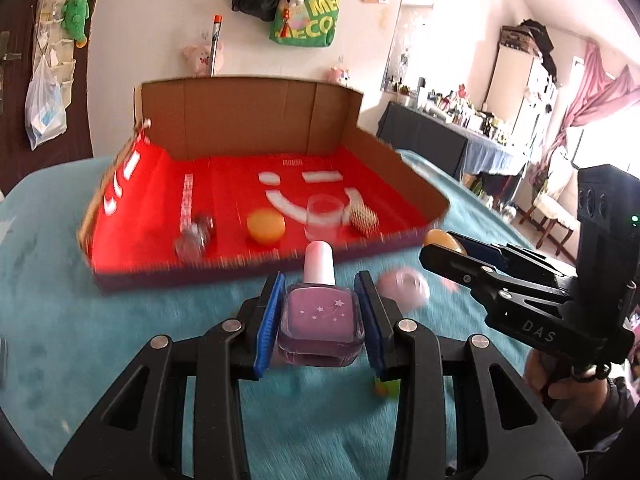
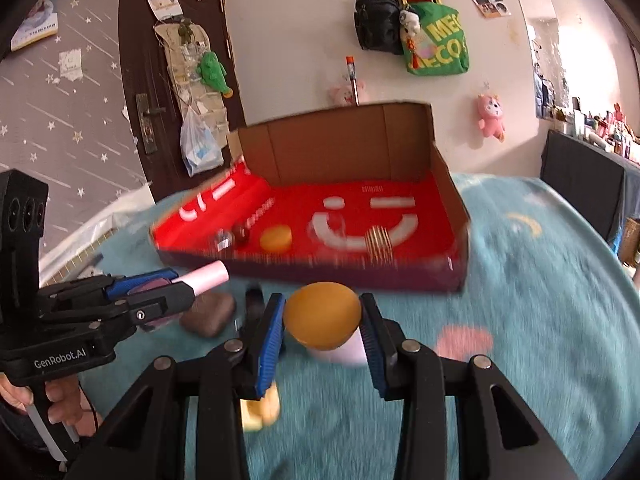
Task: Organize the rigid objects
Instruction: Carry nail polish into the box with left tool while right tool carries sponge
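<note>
My left gripper (image 1: 320, 312) is shut on a purple nail polish bottle (image 1: 320, 320) with a pale pink cap, held above the teal cloth in front of the red cardboard tray (image 1: 240, 272). My right gripper (image 2: 322, 320) is shut on an orange egg-shaped object (image 2: 322, 316), also in front of the tray (image 2: 360, 276). In the tray lie an orange disc (image 1: 265, 226), a clear glass cup (image 1: 325, 216), a studded gold piece (image 1: 363, 218) and a small clear bottle (image 1: 194, 236). The right gripper shows at the right of the left wrist view (image 1: 444, 250), the left gripper at the left of the right wrist view (image 2: 176, 292).
A pink round object (image 1: 404, 286) lies on the cloth right of my left gripper. A brown stone-like piece (image 2: 208, 312), a dark item (image 2: 254, 300) and a yellow item (image 2: 262, 408) lie on the cloth near my right gripper. The tray's tall cardboard wall (image 2: 340, 148) stands at the back.
</note>
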